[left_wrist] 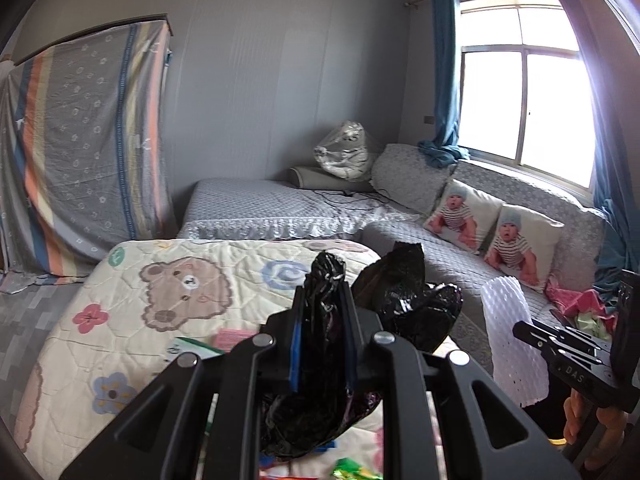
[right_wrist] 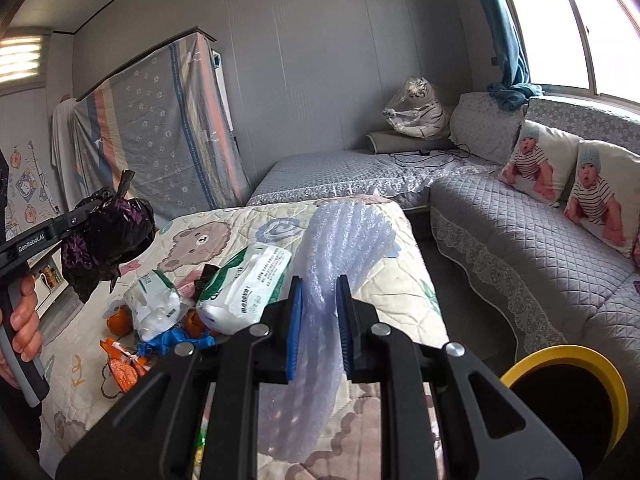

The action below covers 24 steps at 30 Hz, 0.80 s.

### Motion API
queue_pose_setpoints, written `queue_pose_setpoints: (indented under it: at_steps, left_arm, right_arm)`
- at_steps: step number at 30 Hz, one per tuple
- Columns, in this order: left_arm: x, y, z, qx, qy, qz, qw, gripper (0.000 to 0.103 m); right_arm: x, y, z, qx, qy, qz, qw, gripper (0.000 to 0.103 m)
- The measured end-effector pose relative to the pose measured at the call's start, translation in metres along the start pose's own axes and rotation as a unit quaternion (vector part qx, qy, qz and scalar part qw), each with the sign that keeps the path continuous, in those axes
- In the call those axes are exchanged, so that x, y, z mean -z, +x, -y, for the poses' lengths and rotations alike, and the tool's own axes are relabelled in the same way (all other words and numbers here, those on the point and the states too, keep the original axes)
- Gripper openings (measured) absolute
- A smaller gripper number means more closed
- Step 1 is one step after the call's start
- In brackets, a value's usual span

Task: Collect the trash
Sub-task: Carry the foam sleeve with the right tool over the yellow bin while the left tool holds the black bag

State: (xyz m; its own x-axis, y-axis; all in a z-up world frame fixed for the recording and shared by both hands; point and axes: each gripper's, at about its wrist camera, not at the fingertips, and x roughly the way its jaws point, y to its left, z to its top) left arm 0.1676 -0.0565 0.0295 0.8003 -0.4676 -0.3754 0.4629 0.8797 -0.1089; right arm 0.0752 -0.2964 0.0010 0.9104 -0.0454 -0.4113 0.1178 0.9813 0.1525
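My left gripper [left_wrist: 322,300] is shut on a crumpled black plastic bag [left_wrist: 404,300], held above the bear-print quilt [left_wrist: 160,280]. The same bag [right_wrist: 108,232] shows at the left of the right wrist view, in the left gripper [right_wrist: 86,210] with a hand on its handle. My right gripper [right_wrist: 319,292] is shut on a white foam net sleeve [right_wrist: 344,232], also seen at the right of the left wrist view as a white foam sleeve [left_wrist: 508,332]. On the quilt [right_wrist: 400,280] lie two white tissue packs [right_wrist: 244,280], orange peels [right_wrist: 120,320], a blue wrapper [right_wrist: 172,340] and an orange snack packet [right_wrist: 124,368].
A yellow-rimmed bin [right_wrist: 568,384] stands low at the right beside the grey sofa [right_wrist: 540,248] with baby-print cushions [right_wrist: 536,160]. A striped sheet covers a cabinet [left_wrist: 80,152] at the left. A clear bag [left_wrist: 344,152] sits in the sofa corner under the window [left_wrist: 520,100].
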Motion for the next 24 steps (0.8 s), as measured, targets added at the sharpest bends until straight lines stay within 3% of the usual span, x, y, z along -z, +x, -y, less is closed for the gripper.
queue_pose_setpoints:
  at_steps: [12,24]
  left_arm:
    - [0.007,0.037,0.096,0.086,0.044,-0.031,0.9948,0.015]
    - [0.031,0.076,0.19,0.171,0.071,-0.069,0.9802,0.015]
  right_arm:
    - [0.02,-0.032,0.074,0.104,0.03,0.012,0.994,0.016]
    - [0.055,-0.068,0.144,0.201,0.07,0.005,0.977,0.016]
